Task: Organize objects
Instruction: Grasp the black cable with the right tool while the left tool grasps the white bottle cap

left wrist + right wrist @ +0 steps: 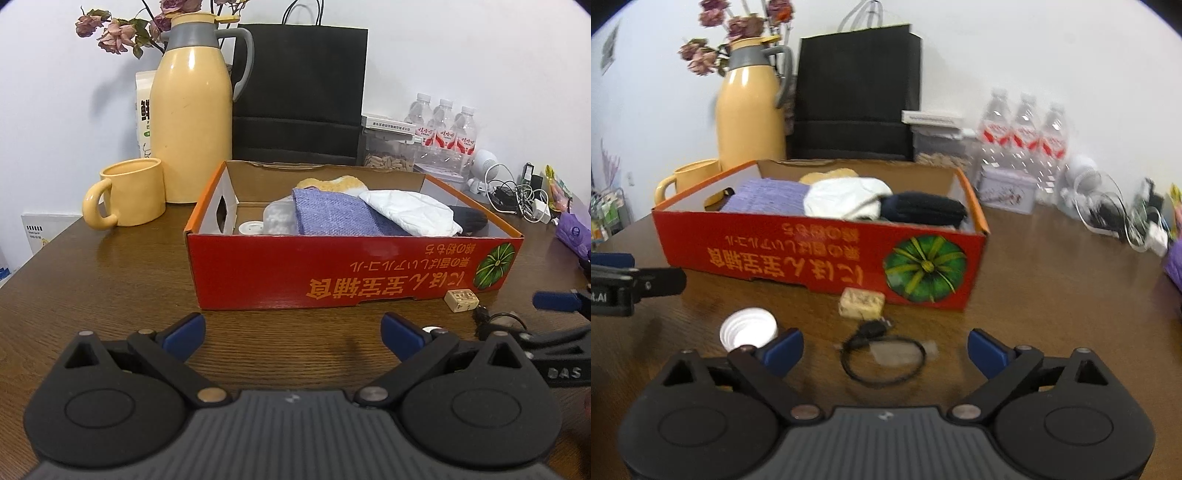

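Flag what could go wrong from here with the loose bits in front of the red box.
1. The black cable loop lies flat between the open right hand-held gripper fingers; a pinch may catch one strand and drag the rest.
2. The white cap sits right by its left finger and could get knocked.
3. The red box is already piled high; added items may slide off.

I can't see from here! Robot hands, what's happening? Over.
Left gripper open, empty. Right gripper open over black cable. Red box partly filled. Nothing blocking.

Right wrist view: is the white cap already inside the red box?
No, the white cap lies on the table in front of the red box.
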The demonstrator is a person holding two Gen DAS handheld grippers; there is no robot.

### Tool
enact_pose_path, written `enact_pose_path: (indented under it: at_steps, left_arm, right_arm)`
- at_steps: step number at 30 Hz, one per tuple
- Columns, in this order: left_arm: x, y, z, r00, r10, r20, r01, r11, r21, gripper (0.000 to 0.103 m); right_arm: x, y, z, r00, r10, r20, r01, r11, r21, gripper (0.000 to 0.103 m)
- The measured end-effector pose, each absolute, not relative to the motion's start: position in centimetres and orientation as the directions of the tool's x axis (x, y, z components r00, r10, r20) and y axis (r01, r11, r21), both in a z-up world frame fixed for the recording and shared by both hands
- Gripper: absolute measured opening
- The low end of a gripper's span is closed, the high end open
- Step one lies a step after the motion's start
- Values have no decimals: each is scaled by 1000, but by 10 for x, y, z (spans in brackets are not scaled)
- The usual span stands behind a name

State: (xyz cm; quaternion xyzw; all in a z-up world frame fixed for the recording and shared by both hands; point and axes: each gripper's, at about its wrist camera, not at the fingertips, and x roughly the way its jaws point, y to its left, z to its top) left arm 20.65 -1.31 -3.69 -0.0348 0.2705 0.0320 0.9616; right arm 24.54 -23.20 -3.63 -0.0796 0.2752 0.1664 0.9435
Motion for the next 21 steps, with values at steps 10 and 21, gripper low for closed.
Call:
enact_pose_path:
  at_steps: [10, 21]
  left_arm:
    - [207, -13, -38, 849, 44, -527, -82, 995, -49, 103]
    - [207, -13, -37, 849, 44, -527, -81, 995, -49, 103]
  right_arm:
    - [269, -225, -42, 735, 313, -601, -380, 925, 17, 35]
    - [262, -230, -40, 752, 323, -574, -374, 927, 30, 15]
